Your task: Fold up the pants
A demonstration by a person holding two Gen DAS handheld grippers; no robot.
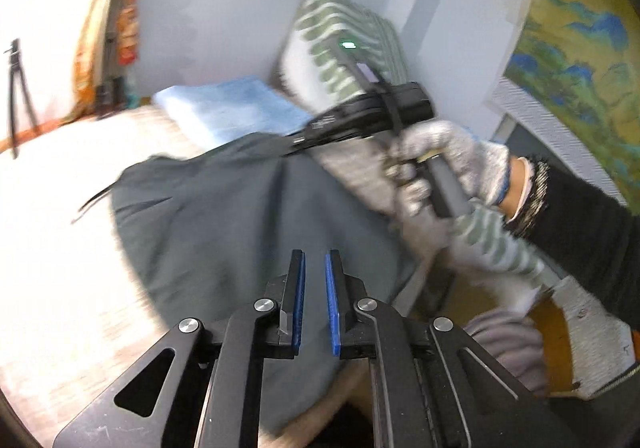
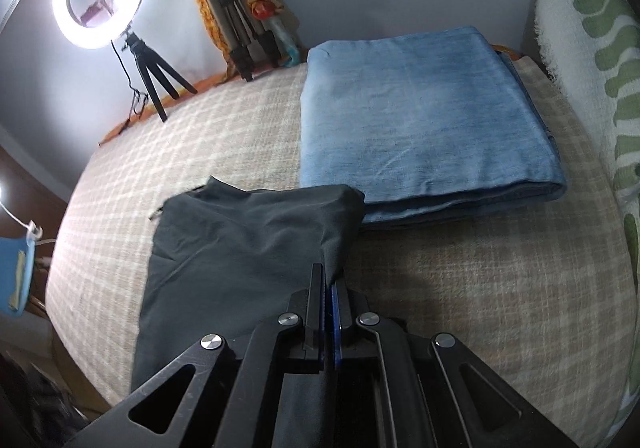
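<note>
Dark pants half-bunched on the checked bed

The right hand-held gripper (image 2: 328, 280) is pinching an edge of the dark pants (image 2: 240, 248), which lie just in front of some folded blue cloth (image 2: 424, 119). The left hand-held gripper (image 1: 315, 260) hangs over them, pads slightly apart, nothing between.

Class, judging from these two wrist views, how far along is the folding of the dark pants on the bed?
Done: a blue folded cloth already lies flat on the bed. In hand: the right gripper is shut on an edge of the dark pants, which lie rumpled and partly doubled over; the left gripper stands slightly open, holding nothing. Left: flattening and finishing the folds.
</note>
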